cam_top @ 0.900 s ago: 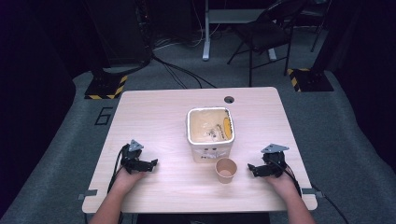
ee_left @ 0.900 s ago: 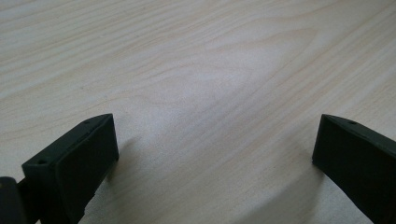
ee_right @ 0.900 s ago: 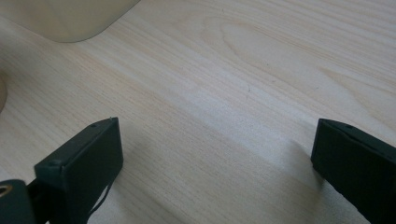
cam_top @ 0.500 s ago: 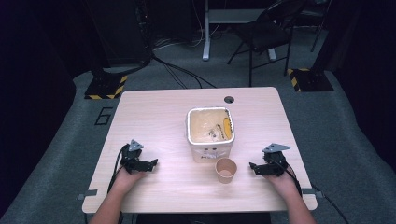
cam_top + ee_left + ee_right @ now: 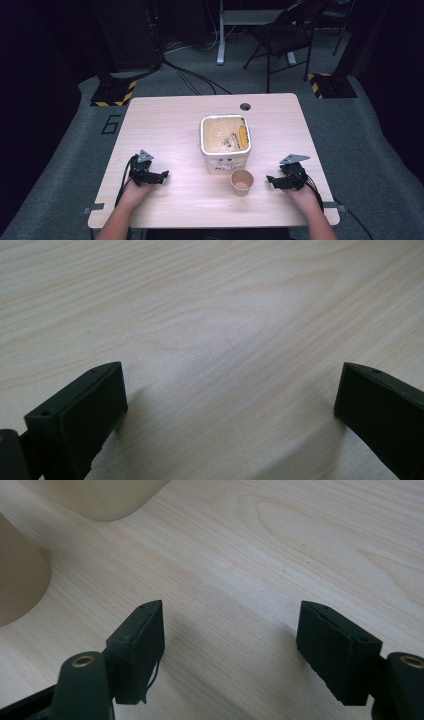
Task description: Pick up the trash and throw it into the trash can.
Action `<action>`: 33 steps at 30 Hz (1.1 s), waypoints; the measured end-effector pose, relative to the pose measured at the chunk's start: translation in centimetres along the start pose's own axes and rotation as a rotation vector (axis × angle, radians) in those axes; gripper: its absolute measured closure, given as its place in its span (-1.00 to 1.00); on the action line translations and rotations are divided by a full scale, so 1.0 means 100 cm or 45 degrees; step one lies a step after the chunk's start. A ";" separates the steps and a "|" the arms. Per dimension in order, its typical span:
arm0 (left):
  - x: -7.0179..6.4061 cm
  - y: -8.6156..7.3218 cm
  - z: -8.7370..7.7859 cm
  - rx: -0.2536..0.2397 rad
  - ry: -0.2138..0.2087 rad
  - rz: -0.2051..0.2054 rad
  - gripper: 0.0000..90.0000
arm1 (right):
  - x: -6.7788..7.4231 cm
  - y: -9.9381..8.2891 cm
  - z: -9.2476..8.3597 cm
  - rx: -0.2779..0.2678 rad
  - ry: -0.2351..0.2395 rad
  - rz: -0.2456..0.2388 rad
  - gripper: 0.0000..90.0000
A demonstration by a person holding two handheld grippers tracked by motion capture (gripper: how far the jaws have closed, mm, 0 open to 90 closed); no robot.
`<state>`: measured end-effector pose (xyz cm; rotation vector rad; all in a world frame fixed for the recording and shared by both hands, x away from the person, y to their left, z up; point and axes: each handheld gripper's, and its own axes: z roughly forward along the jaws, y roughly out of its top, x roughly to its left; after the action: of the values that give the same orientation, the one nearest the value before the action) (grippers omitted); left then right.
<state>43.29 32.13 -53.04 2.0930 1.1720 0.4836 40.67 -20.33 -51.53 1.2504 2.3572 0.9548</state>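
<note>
On the table (image 5: pixel 165 125): a paper cup (image 5: pixel 242 181) is stood just in front of a square tub (image 5: pixel 225 142).
Left gripper (image 5: pixel 163 175): rested on bare wood, jaws parted, nothing gripped.
Right gripper (image 5: pixel 270 180): laid near the cup, pointed towards it, jaws apart with nothing between.
Progress: nothing is grasped yet; judged barely begun, with reaching and handling of the cup left.

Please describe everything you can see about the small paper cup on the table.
The cup is small, round and light brown, and looks like paper. It stands upright with its open mouth up; what it holds, if anything, cannot be told. It sits on the pale wooden table, just in front of the square cream tub, close to it; whether the two touch cannot be told. The right gripper lies beside it, apart from it.
</note>
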 end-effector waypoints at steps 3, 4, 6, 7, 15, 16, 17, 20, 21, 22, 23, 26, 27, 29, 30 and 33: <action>0.000 0.000 0.000 0.000 0.000 0.001 -0.99 | 0.001 0.001 -0.004 -0.020 -0.001 -0.002 -0.44; 0.000 0.000 0.000 0.000 0.000 0.000 -0.99 | 0.002 0.005 -0.010 -0.044 0.007 0.012 -0.46; 0.000 0.000 0.000 0.000 0.000 0.001 -1.00 | 0.005 0.010 -0.015 -0.069 0.008 0.011 -0.49; 0.000 0.000 0.000 0.000 -0.001 0.001 -0.99 | 0.006 0.013 -0.018 -0.079 0.011 0.007 -0.50; 0.000 0.000 0.000 0.001 0.000 0.004 -1.00 | 0.020 0.031 -0.039 -0.120 0.051 -0.028 -0.58; 0.000 0.000 0.000 0.001 0.000 0.004 -1.00 | 0.020 0.031 -0.039 -0.120 0.051 -0.028 -0.58; 0.000 0.000 0.000 0.000 -0.001 0.003 -1.00 | 0.023 0.031 -0.042 -0.133 0.064 -0.026 -0.62; 0.000 0.000 0.000 0.000 0.000 0.003 -1.00 | 0.028 0.032 -0.047 -0.150 0.085 -0.018 -0.68; 0.000 0.000 0.000 0.000 0.000 0.003 -1.00 | 0.030 0.032 -0.048 -0.151 0.096 -0.013 -0.68; 0.000 0.000 0.000 0.000 0.000 0.003 -1.00 | 0.031 0.033 -0.049 -0.155 0.106 -0.025 -0.69; 0.000 0.000 0.000 0.000 -0.001 0.002 -1.00 | 0.034 0.033 -0.051 -0.154 0.113 -0.033 -0.69; 0.000 0.000 0.000 0.001 -0.001 0.003 -1.00 | 0.040 0.034 -0.054 -0.160 0.125 -0.052 -0.70; 0.000 0.000 0.000 0.000 -0.001 0.002 -0.99 | 0.041 0.034 -0.056 -0.165 0.127 -0.060 -0.71; 0.000 0.000 0.000 0.001 -0.001 0.002 -0.99 | 0.043 0.034 -0.057 -0.167 0.132 -0.059 -0.71; 0.000 0.000 0.000 0.000 -0.001 0.003 -1.00 | 0.047 0.035 -0.060 -0.182 0.156 -0.062 -0.71; 0.000 0.000 0.000 0.000 0.000 0.004 -1.00 | 0.052 0.036 -0.062 -0.190 0.187 -0.077 -0.71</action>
<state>43.30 32.14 -53.03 2.0953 1.1693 0.4848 36.49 -17.19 -44.37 1.0806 2.3665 1.2161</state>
